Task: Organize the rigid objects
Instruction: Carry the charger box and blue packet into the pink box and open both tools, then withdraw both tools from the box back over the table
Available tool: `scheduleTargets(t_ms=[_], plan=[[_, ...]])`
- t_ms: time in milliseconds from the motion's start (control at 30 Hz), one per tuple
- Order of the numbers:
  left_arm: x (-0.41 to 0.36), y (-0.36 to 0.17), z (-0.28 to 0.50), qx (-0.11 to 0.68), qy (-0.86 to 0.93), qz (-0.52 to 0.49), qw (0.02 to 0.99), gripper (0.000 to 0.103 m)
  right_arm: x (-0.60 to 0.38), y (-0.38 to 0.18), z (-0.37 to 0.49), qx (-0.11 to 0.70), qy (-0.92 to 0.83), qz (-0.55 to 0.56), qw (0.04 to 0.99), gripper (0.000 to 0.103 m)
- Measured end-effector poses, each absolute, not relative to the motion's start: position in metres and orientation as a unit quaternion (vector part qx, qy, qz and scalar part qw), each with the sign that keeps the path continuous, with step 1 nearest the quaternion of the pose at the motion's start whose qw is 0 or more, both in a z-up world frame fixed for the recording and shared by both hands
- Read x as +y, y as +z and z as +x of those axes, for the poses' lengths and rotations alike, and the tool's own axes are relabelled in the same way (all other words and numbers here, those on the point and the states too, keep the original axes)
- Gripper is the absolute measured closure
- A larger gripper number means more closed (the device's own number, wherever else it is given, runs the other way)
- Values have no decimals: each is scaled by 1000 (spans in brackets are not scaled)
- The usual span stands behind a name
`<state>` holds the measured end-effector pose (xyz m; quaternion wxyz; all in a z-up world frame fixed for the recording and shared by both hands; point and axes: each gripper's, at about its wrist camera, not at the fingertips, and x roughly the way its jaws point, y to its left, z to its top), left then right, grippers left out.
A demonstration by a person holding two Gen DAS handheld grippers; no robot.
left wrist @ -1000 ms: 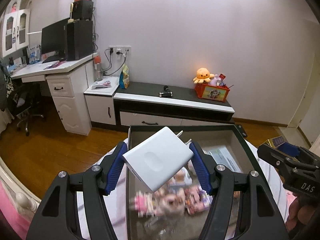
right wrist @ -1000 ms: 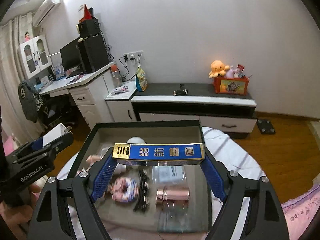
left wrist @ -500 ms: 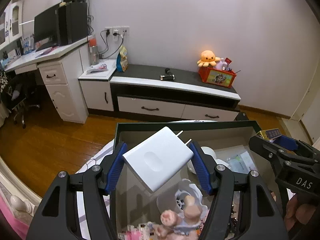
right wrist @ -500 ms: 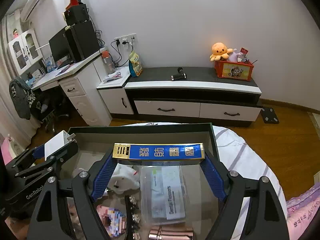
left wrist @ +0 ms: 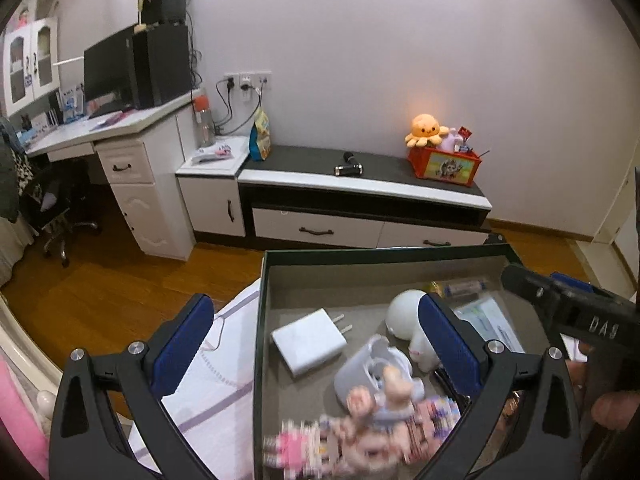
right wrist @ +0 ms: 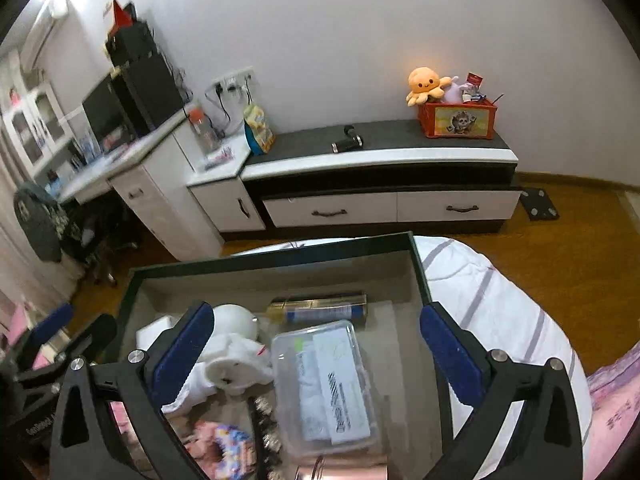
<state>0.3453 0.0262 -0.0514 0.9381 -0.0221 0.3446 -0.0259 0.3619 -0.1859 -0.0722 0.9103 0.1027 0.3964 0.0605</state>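
A dark green box [left wrist: 380, 254] sits on a striped bedspread. A white plug charger [left wrist: 310, 340] lies inside it near its left wall. My left gripper [left wrist: 316, 344] is open and empty above it. In the right wrist view the same box [right wrist: 276, 256] holds a blue and gold flat box [right wrist: 320, 310] lying near the far wall. My right gripper [right wrist: 316, 346] is open and empty above the box's contents.
The box also holds a white round toy [left wrist: 404, 314], a clear plastic case [right wrist: 324, 380], small dolls [left wrist: 360, 420] and a copper tube [right wrist: 344, 470]. A low TV cabinet [left wrist: 360, 196] and a desk [left wrist: 120, 132] stand by the wall. The bedspread [right wrist: 488, 304] extends right.
Both grippers opened. The white charger dropped from the left gripper into the box. The blue and gold box dropped from the right gripper into the box.
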Motion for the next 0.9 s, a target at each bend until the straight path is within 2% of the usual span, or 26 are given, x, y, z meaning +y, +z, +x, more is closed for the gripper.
scheduleTargets(t_ms=[433,900], plan=[[15,-11,211,287,-45,-12,957,0,-195,-36,231,332,50,80,939,0],[7,-5,76,247,-32,-26,968,0,-182,-21,89,274,10,47,961,0]])
